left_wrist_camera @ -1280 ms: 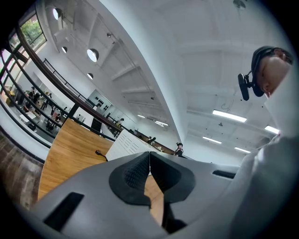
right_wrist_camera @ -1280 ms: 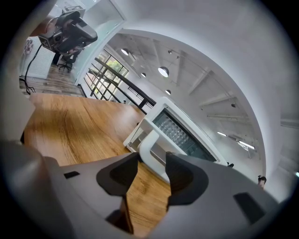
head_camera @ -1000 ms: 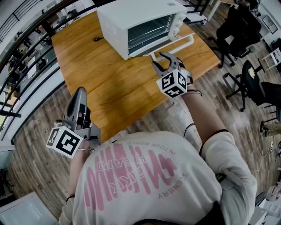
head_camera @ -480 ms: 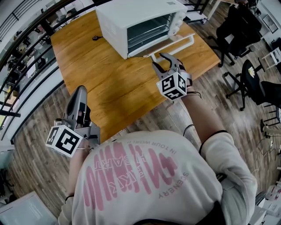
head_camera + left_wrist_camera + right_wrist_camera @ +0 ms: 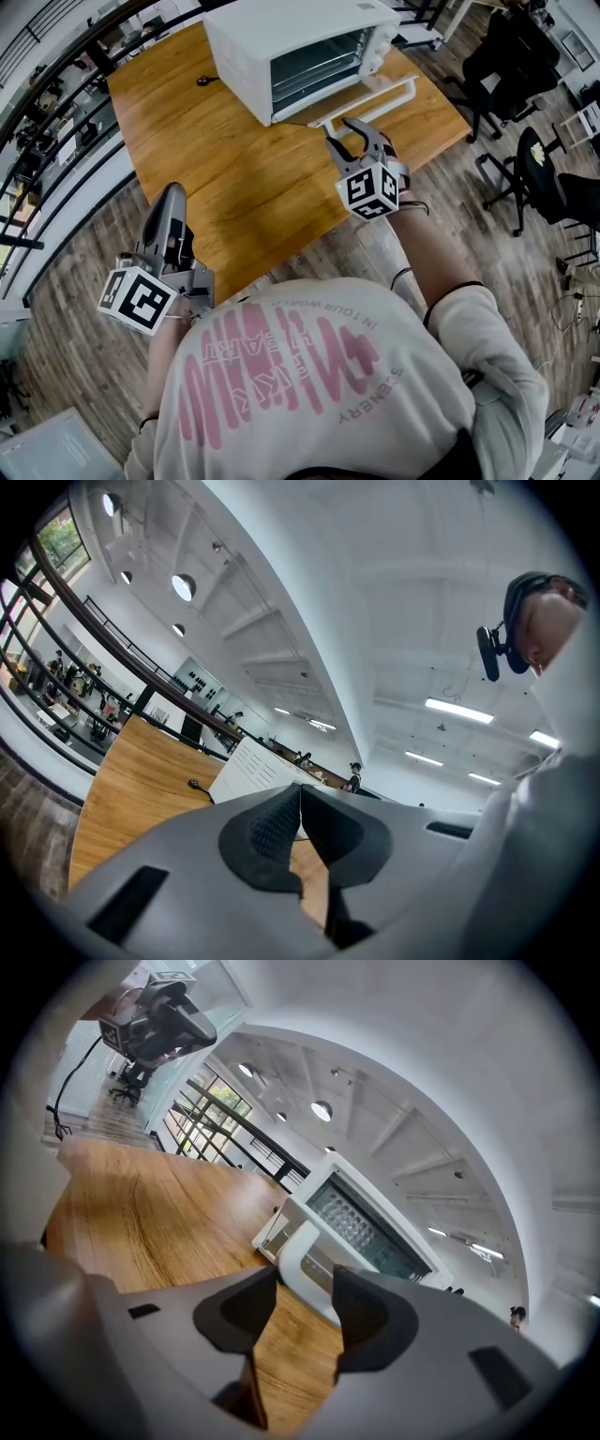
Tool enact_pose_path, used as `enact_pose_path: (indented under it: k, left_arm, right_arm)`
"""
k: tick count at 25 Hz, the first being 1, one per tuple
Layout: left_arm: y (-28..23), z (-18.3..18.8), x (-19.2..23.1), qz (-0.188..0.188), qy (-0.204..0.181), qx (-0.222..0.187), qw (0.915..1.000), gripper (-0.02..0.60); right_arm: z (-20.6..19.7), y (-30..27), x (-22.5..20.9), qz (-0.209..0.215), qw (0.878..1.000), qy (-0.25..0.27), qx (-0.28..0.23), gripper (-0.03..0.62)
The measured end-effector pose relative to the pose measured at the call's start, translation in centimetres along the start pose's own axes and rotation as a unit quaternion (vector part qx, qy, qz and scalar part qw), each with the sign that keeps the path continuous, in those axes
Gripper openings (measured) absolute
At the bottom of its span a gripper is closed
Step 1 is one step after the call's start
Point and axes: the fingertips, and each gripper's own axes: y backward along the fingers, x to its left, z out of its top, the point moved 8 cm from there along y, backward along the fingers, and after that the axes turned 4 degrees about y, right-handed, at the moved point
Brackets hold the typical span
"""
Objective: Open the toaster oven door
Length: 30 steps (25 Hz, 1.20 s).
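pink print on shirt, upside down, perhaps "IN YOUR WORLD"

Was a white, boxy toaster oven; stood upright on wooden table. Had door swung down near level, white bar handle along outer edge.

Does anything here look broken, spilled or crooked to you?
Nothing stands out. The oven sits flat on the table with its door folded down, and nothing looks spilled or damaged.
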Motion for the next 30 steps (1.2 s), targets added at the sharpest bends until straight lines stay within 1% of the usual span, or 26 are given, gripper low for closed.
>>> enact_pose_path:
  k: [12, 22, 30]
  left_arm:
    - [-0.6, -0.1, 0.2, 0.000, 0.003, 0.003, 1.0000, 0.021]
    - [-0.5, -0.4, 0.4, 0.004, 0.007, 0.007, 0.9999, 0.021]
    - [-0.6, -0.5, -0.2, 0.000, 0.007, 0.006, 1.0000, 0.021]
  right_arm:
    - [-0.9, 0.2, 0.9, 0.000, 1.000, -0.005, 0.002, 0.193]
    - [-2.2, 0.5, 2.4, 0.015, 1.000, -0.001, 0.013, 0.193]
    - [-3.4, 0.9, 3.3, 0.037, 0.999, 0.000, 0.034, 0.192]
